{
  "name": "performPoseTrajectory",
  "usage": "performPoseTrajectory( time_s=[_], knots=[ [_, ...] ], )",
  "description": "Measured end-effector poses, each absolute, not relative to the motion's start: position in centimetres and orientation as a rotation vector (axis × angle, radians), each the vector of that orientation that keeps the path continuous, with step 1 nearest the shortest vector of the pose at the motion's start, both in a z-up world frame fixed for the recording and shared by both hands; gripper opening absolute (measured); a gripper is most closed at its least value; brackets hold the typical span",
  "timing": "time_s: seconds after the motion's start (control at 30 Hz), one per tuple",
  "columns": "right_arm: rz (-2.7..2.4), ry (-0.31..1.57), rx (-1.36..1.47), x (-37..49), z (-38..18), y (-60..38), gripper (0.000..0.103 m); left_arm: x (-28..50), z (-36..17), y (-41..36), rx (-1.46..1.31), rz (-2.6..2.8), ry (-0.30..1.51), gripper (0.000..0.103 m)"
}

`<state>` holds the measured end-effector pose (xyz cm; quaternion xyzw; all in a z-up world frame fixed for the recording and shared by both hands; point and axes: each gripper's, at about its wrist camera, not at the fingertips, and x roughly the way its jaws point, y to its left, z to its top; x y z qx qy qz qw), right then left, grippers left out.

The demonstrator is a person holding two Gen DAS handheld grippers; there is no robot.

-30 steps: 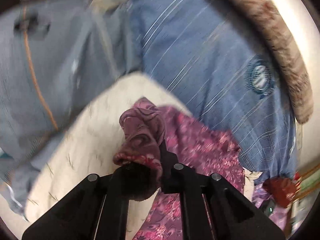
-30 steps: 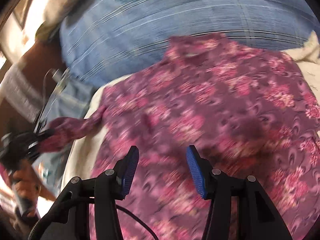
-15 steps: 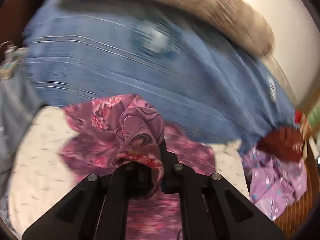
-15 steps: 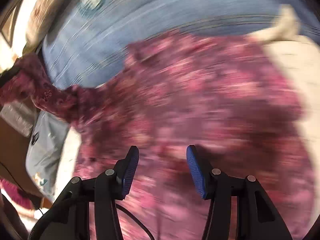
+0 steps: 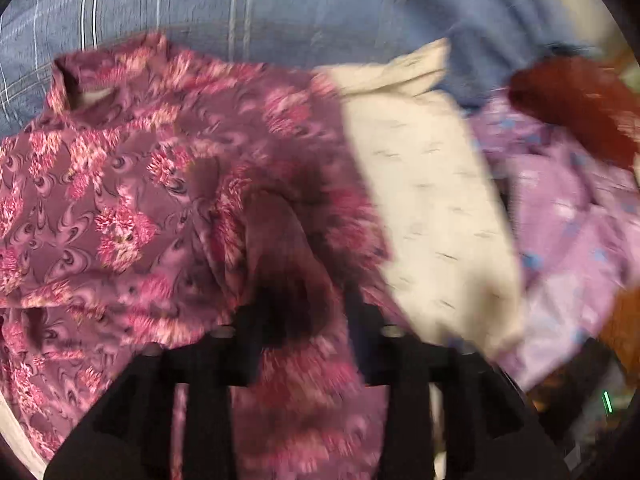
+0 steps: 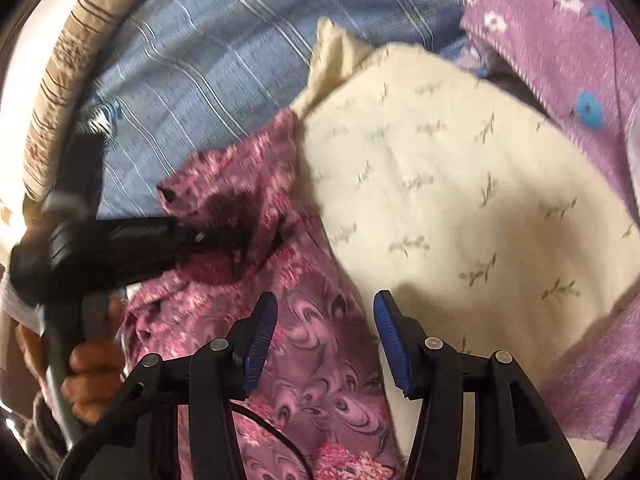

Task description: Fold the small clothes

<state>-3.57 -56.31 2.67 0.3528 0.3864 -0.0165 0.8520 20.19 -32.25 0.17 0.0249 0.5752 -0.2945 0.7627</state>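
The pink floral top [image 5: 132, 208] lies partly spread on the cream cloth [image 6: 460, 208], w/ the blue striped sheet [image 6: 208, 68] behind it. The left hand-held gripper [image 5: 304, 312] is clamped on a bunched bit of the top, prob. a sleeve or side edge, carried over the body of the garment; the fabric wad fills the gap between its jaws. The right hand-held gripper [image 6: 326, 336] hangs just above the top's lower part w/ jaws apart and nothing between the blue pads [image 6: 262, 332]. Progress, as a guess: early to mid fold. One side looks like it's being brought inward, but no neat fold line shows yet; the other side, the lengthwise fold and the smoothing all seem left to do. A lilac flowered garment [image 6: 568, 40] and a dark red one [image 5: 576, 108] lie bunched at the side, so more pieces prob. wait. View diffs: the left wrist cam shows the collar [image 5: 80, 80] and most of the top's spread, though blurred; it doesn't show the right tool. The right wrist cam shows the left tool from the side, biting the fabric [image 6: 224, 216], plus the person's hand [image 6: 86, 376] on its handle and a tan striped edge [image 6: 60, 80] beyond the sheet, none of which the left cam catches.
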Motion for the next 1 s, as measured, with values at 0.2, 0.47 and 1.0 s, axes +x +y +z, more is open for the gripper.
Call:
performPoseTrajectory(
  time_s=[0.2, 0.47, 1.0],
  knots=[
    [0.049, 0.761, 0.766, -1.7, 4.7, -54.8, 0.052, 19.8, 7.1, -18.3, -0.105, -0.591, 1.002, 0.087],
    [0.138, 0.815, 0.927, 5.1, 2.5, -52.0, 0.062, 25.5, -2.7, -4.8, -0.425, -0.321, 1.243, 0.087],
    [-0.112, 0.943, 0.897, 13.7, -0.5, -58.9, 0.011, 27.9, -7.3, -4.3, -0.448, -0.265, 1.298, 0.019]
  ],
)
